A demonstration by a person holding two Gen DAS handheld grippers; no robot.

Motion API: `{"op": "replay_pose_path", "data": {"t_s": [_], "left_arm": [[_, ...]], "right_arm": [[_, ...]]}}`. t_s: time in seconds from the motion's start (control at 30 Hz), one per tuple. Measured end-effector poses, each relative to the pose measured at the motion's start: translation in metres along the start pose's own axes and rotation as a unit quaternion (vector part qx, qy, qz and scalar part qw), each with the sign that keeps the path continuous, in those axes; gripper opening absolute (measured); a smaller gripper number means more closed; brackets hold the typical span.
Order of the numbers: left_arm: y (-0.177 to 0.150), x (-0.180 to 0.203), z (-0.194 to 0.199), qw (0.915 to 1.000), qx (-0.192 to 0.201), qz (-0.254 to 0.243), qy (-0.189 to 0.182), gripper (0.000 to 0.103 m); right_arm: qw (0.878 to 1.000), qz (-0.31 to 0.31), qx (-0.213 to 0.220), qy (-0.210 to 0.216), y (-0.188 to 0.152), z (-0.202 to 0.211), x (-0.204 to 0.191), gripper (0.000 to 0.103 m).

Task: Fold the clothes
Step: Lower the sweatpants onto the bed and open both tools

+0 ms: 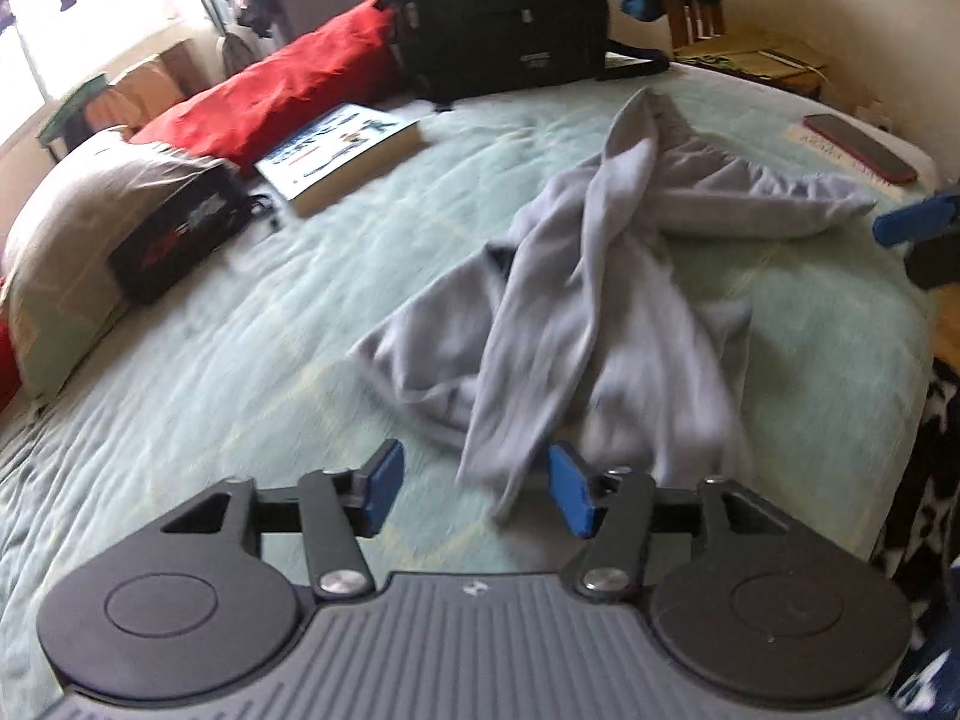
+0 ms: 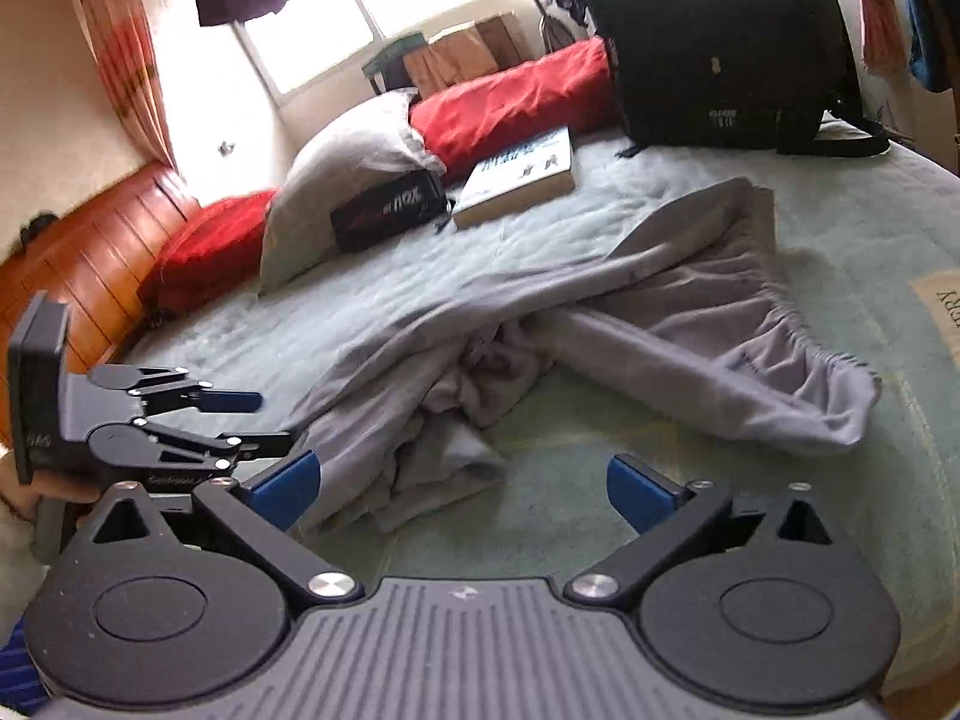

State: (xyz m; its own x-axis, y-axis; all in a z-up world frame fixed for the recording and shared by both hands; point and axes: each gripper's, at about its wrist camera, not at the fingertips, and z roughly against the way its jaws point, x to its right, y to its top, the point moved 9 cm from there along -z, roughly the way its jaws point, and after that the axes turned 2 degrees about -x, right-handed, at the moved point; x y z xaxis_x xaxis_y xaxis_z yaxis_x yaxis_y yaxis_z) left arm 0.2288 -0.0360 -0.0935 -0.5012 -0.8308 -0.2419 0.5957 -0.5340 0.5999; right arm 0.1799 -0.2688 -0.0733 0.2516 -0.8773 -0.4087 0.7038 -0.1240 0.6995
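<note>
Grey sweatpants [image 1: 600, 276] lie crumpled and twisted on the pale green bedspread [image 1: 240, 360]; the elastic waistband [image 2: 798, 330] points to the right in the right wrist view. My left gripper [image 1: 477, 492] is open at the near end of one pant leg, whose tip lies between the blue fingers without being pressed. My right gripper [image 2: 465, 489] stands wide open just short of the bunched middle of the sweatpants [image 2: 480, 372], with only bedspread between its fingers. The left gripper [image 2: 258, 420] also shows at the left of the right wrist view.
A book [image 1: 348, 156], a black pouch [image 1: 180, 234], a grey pillow [image 1: 78, 228] and a red pillow [image 1: 288, 90] lie at the head of the bed. A black backpack [image 1: 498, 18] stands at the far side. A red phone [image 1: 864, 147] lies near the bed's right edge.
</note>
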Motion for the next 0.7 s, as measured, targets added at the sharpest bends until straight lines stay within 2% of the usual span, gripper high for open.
{"op": "replay_pose_path", "data": {"t_s": [0.07,0.17,0.37,0.5,0.63,0.7], "left_arm": [[-0.013,-0.002,0.0,1.0,-0.002,0.008,0.005,0.062],[-0.024,-0.005,-0.004,0.9995,0.003,0.03,-0.005,0.062],[-0.024,-0.012,-0.021,0.9959,0.036,0.079,-0.026,0.067],[-0.02,-0.017,-0.037,0.9898,0.047,0.122,-0.055,0.07],[-0.018,-0.037,-0.042,0.9854,0.07,0.153,-0.03,0.069],[-0.016,-0.05,-0.041,0.9811,0.079,0.174,-0.03,0.066]], "right_arm": [[1.0,0.003,-0.004,-0.004,-0.002,-0.001,-0.006,0.103],[1.0,-0.003,-0.005,-0.004,-0.005,0.001,-0.01,0.103],[1.0,-0.012,-0.008,-0.013,-0.005,-0.005,-0.013,0.103],[1.0,-0.01,-0.01,-0.021,-0.004,-0.009,-0.013,0.103],[0.999,-0.003,-0.013,-0.032,-0.003,-0.014,-0.012,0.103],[0.999,0.0,-0.012,-0.037,-0.002,-0.016,-0.011,0.103]]}}
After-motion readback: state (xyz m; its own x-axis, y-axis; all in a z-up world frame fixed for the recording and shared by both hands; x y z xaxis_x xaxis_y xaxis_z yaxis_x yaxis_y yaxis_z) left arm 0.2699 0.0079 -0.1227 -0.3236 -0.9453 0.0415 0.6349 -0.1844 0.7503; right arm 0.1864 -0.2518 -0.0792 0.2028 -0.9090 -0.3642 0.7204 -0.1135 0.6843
